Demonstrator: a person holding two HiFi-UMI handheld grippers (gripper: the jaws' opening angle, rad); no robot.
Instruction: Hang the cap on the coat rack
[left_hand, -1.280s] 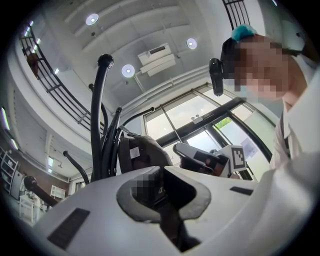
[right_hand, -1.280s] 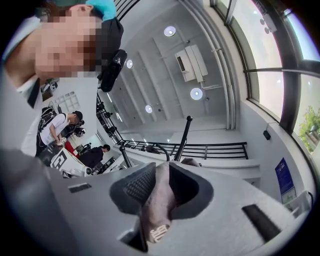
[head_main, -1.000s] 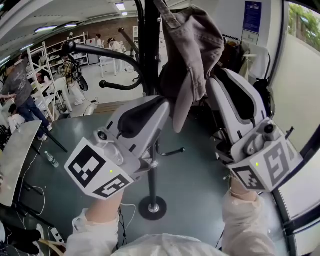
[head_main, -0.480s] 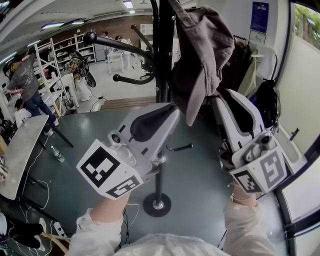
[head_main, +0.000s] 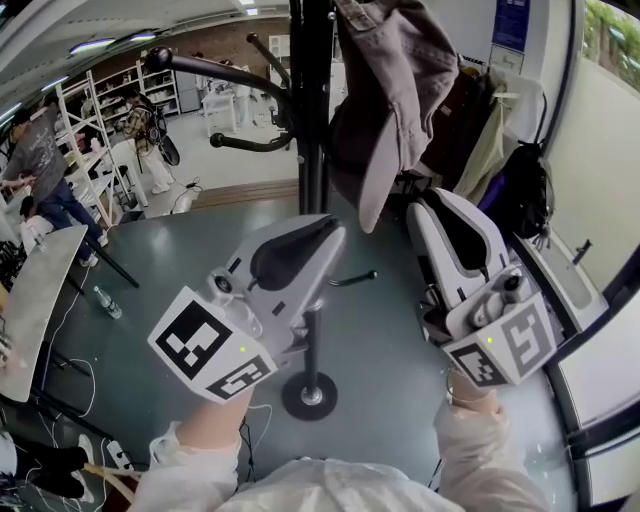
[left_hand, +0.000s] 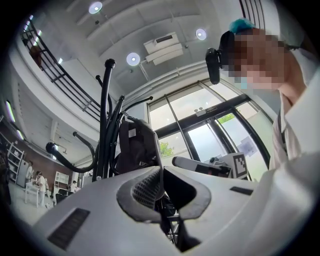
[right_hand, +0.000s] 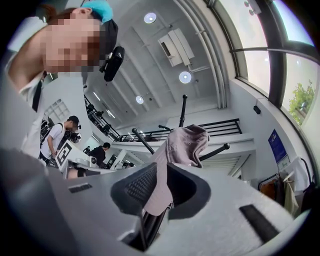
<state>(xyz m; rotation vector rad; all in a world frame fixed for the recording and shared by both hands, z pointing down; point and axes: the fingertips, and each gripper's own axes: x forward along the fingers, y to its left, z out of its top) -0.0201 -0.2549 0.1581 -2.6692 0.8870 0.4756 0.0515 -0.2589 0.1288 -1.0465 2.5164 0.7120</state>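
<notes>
A faded pink-brown cap (head_main: 395, 90) hangs from a high peg of the black coat rack (head_main: 310, 100), with its brim pointing down. My left gripper (head_main: 325, 228) is below the cap and in front of the rack's pole, open and empty. My right gripper (head_main: 430, 205) is to the right of the brim tip and apart from it, also open and empty. In the right gripper view the cap (right_hand: 180, 145) shows beyond the gap between the jaws of the right gripper (right_hand: 162, 182). In the left gripper view the cap (left_hand: 132, 150) is a dark backlit shape beyond the left gripper (left_hand: 162, 187).
The rack's round base (head_main: 308, 395) stands on the grey floor between my arms, and its curved black hooks (head_main: 215, 70) reach out to the left. Jackets and a backpack (head_main: 520, 190) hang at the right. A table (head_main: 30, 300), a bottle (head_main: 103, 302) and people (head_main: 40, 170) are at the left.
Both grippers have dropped lower and drawn back from the cap. The cap stays hanging on the rack.
</notes>
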